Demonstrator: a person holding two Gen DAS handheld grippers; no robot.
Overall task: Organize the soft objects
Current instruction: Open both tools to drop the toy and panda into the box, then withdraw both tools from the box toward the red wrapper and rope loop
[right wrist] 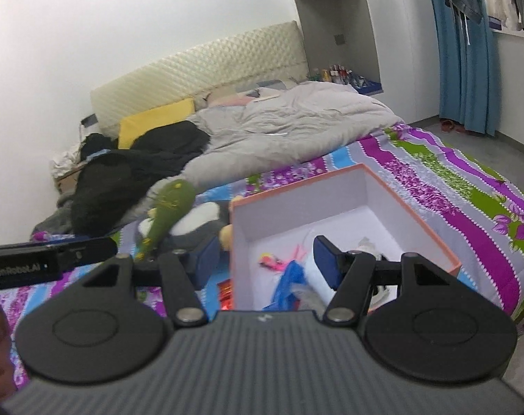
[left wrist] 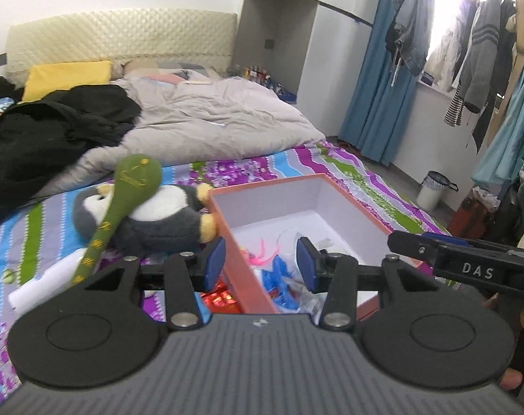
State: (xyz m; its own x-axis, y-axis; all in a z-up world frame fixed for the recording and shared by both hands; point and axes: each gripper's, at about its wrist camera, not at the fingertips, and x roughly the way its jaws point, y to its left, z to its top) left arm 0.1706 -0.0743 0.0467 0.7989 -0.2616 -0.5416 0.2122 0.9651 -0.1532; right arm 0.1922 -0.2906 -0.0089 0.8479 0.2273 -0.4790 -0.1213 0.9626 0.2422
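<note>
Progress looks partial to me: the orange box [left wrist: 262, 228] sits open on the bed [left wrist: 348, 169], near its foot edge, and already holds a few small items, one pink [left wrist: 260, 257], one blue [left wrist: 279, 276] and some pale crumpled stuff I cannot separate or count. Left outside, I count one grey-and-white plush penguin [left wrist: 158, 218] lying on the striped sheet just beside the box's left wall, one green plush spoon-shaped toy [left wrist: 130, 186] resting across it, one white object [left wrist: 47, 283] near the bed's left edge and one shiny red thing [left wrist: 220, 299] against the box's near left corner. Whether the white and red pieces belong to the job I cannot tell. So I judge the two plush toys are the main work remaining. My left tongs [left wrist: 261, 266] stand apart with nothing between the pads, straddling the box's left wall in view. My right tongs [right wrist: 265, 264] are likewise apart and empty, one pad outside the box, one over its inside. Farther up the bed lie one grey duvet [left wrist: 220, 117], one black garment heap [left wrist: 54, 128] and one yellow pillow [left wrist: 68, 76].
</note>
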